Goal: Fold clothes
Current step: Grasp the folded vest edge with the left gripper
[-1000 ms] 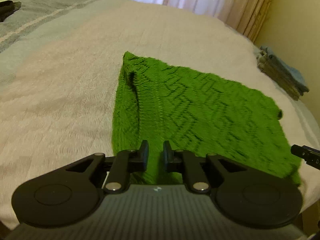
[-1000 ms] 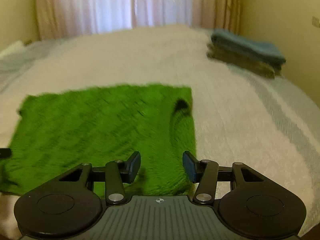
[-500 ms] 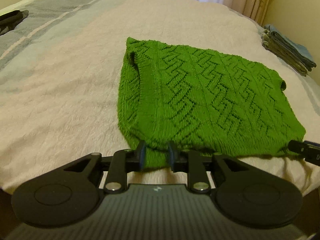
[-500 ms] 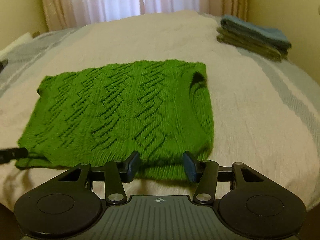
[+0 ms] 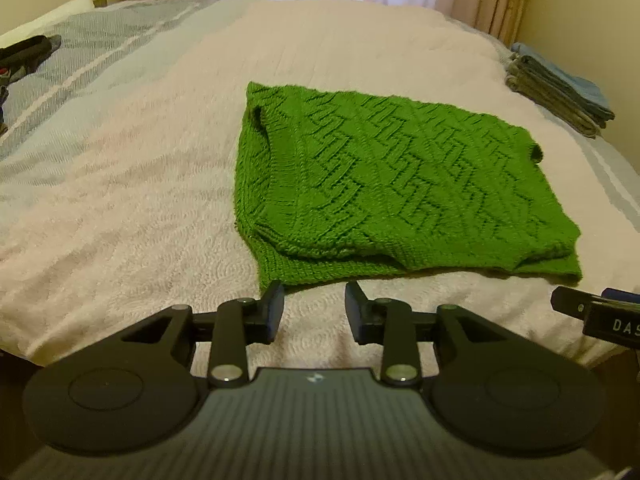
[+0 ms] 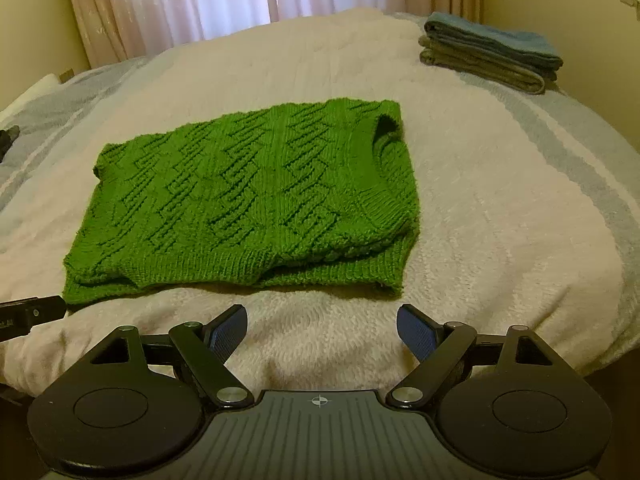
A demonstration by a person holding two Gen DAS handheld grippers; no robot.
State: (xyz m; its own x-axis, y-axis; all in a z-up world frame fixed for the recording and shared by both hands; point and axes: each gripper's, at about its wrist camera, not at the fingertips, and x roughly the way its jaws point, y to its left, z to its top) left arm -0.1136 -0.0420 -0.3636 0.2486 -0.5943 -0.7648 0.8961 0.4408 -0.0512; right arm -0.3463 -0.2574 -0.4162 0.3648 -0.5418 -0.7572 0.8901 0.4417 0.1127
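Note:
A green knitted sweater [image 5: 392,184] lies folded in half on the bed, its top layer set slightly back from the lower hem; it also shows in the right wrist view [image 6: 256,200]. My left gripper [image 5: 314,306] is open and empty, just short of the sweater's near left corner. My right gripper [image 6: 320,334] is wide open and empty, a little back from the near hem. The right gripper's tip [image 5: 592,312] shows at the right edge of the left wrist view. The left gripper's tip [image 6: 28,314] shows at the left edge of the right wrist view.
The bed has a pale fuzzy cover [image 6: 500,200] with grey stripes at its sides. A stack of folded clothes [image 6: 488,52] sits at the far right corner and shows in the left wrist view [image 5: 560,92]. A dark object [image 5: 24,56] lies far left. Curtains hang behind.
Both grippers let go of the sweater's near hem, opened wider and drew back toward the bed's near edge. The sweater now lies folded with its hem laid down.

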